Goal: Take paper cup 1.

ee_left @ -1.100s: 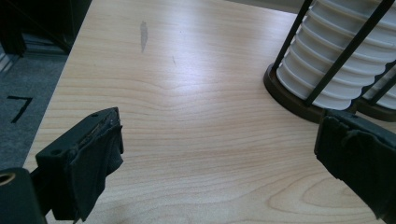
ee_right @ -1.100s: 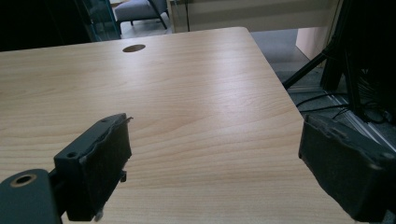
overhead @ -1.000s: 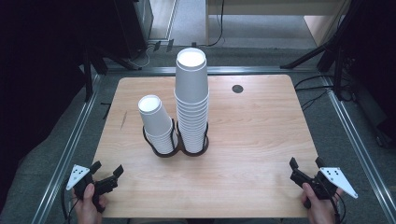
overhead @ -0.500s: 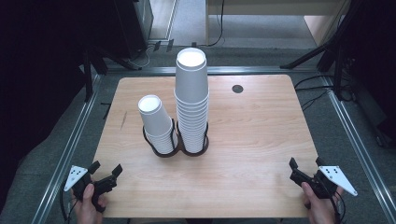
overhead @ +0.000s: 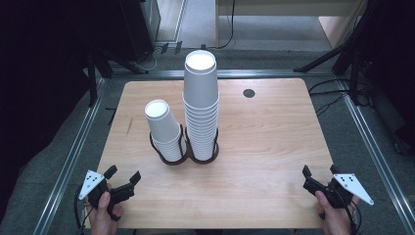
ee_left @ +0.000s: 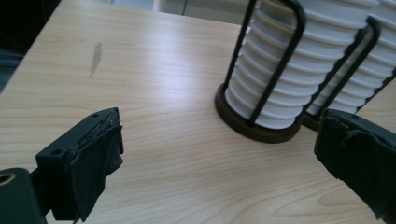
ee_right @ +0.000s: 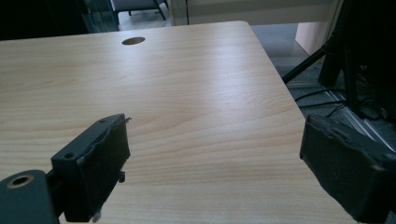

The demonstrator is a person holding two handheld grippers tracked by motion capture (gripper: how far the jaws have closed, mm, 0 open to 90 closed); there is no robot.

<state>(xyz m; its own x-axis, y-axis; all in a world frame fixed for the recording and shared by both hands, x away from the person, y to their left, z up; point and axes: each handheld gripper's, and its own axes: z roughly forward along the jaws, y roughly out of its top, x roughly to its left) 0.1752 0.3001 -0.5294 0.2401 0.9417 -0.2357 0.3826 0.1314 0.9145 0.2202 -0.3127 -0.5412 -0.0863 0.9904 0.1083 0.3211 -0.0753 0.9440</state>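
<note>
Two stacks of white paper cups stand in a black wire holder at the table's middle: a short stack on the left and a tall stack on the right. My left gripper is open and empty near the front left edge, pointing at the short stack and its dark base. The left gripper is still some way short of that base. My right gripper sits near the front right corner. Its jaws have just been closing a little, and they stand open with nothing between them.
The wooden table has a dark round hole at the back right, also in the right gripper view. Metal rails run along both sides. Cables and stand legs lie on the floor beyond the right edge.
My left gripper has moved a little forward and to the right, toward the cup holder. The right gripper has stayed where it was.
</note>
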